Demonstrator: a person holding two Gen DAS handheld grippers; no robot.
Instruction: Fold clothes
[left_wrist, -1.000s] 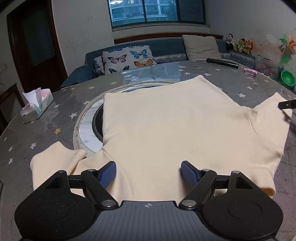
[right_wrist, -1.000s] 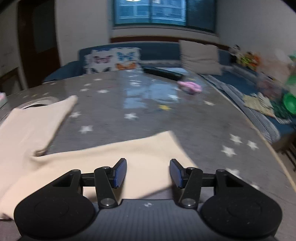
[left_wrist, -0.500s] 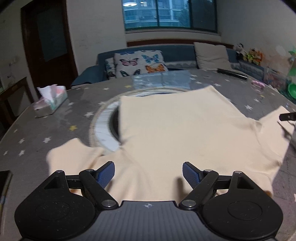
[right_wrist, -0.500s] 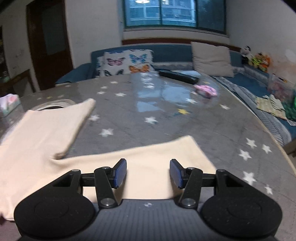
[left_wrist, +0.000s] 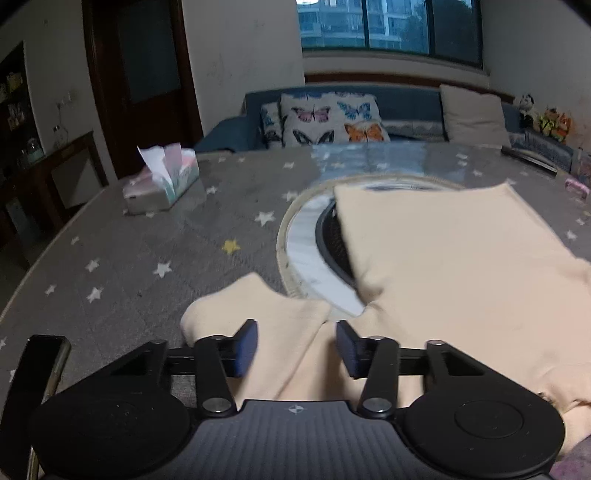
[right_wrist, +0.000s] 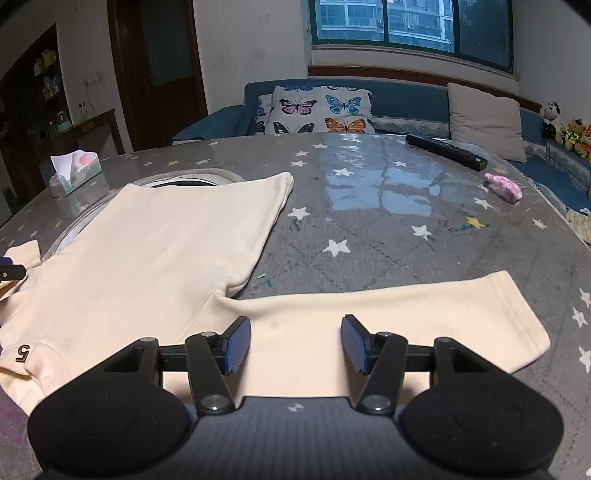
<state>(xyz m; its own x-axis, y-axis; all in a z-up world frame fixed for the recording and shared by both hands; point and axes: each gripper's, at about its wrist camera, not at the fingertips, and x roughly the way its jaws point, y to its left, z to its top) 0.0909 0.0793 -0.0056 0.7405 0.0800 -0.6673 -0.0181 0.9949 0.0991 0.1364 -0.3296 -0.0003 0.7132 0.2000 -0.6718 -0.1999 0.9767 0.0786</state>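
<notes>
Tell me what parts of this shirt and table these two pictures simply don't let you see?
- Cream shirt collar: cut off by the frame's lower left, right wrist view.
- Round opening in the table: mostly covered by the shirt, left wrist view.
- Dark flat object: cut off at the left edge, left wrist view; unidentifiable.
- Sleeve underside: hidden beneath the left hand-held gripper.

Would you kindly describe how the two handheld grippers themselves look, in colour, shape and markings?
Both the left gripper and right gripper look alike: matte black bodies with ribbed top plates, small white crosshair marks, two round discs, silver-pinned linkage arms, and blue ribbed finger pads. No cables or sleeves are visible.
</notes>
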